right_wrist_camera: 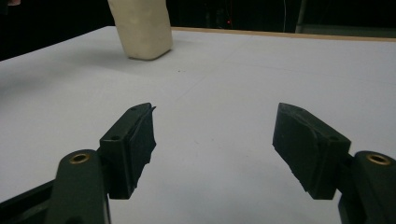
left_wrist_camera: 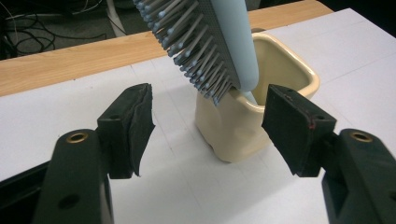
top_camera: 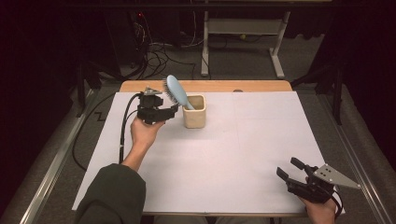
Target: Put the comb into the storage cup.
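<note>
- Hairbrush, pale blue with grey bristles, stands handle-down in the cream cup and leans out over the cup's rim toward the left gripper.
- Cup sits on the white sheet covering the table, toward the far left, near the wooden table edge.
- Left gripper sits just beside the cup; in the left gripper view its jaws stand apart with nothing clamped, the brush head above and between them and the cup just beyond.
- Right gripper rests at the near right corner, well apart from the cup, its jaws spread wide over bare sheet.
</note>
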